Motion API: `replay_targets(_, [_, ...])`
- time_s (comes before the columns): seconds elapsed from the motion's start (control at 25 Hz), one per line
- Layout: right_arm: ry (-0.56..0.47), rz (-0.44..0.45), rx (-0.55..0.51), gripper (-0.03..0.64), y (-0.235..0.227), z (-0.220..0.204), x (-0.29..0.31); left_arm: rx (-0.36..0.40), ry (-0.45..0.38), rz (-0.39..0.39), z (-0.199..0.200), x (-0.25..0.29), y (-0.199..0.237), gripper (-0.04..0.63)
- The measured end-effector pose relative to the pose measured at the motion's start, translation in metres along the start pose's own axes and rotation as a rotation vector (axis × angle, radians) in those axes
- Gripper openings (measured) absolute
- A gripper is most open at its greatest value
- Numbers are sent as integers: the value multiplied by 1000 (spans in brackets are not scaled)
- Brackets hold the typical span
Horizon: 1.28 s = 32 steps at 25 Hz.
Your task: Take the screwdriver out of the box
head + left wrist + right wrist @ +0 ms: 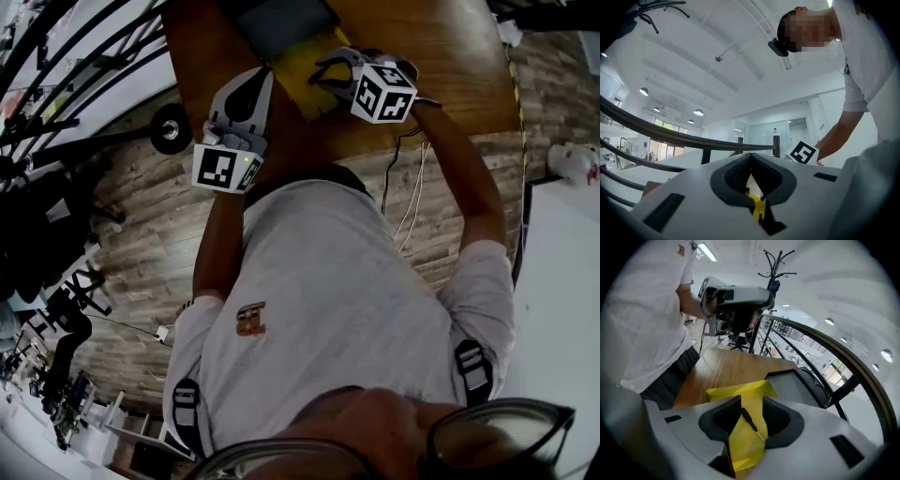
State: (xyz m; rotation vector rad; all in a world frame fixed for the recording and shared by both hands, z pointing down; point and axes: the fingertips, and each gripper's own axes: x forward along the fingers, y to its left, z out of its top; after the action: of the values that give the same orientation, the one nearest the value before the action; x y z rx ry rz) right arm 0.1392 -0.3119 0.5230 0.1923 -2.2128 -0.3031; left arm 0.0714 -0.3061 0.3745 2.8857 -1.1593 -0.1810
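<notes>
My right claw stands with jaws apart, clamping nothing; the screwdriver lies loose between them on the yellow box; the box sits on the wooden table; my left claw is closed, tips touching, near the table's edge.

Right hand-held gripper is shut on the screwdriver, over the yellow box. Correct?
Not quite. The right hand-held gripper is open, not shut. In the right gripper view its jaws stand apart, and the screwdriver shows between them with no pad pressing on it. It is over the yellow box, as you said.
</notes>
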Motion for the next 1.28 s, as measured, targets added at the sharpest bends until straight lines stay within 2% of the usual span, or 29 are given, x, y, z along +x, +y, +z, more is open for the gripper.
replay_targets(0.24, [142,196,-173,146,9,-30,36,-1,20,51,-9,3,10,19])
replay_targets(0.44, [219,304,-253,146,14,-48,60,2,35,85,-14,-1,15,20])
replay_targets(0.68, [288,366,-320,144,14,-60,81,5,42,122,-18,-20,21,20])
replay_targets(1.0, [321,429,-337,123,20,-61,96,6,52,147,-21,-34,30,20])
replay_targets(1.28, [323,466,-336,94,23,-60,93,1,61,136,-24,-33,28,20])
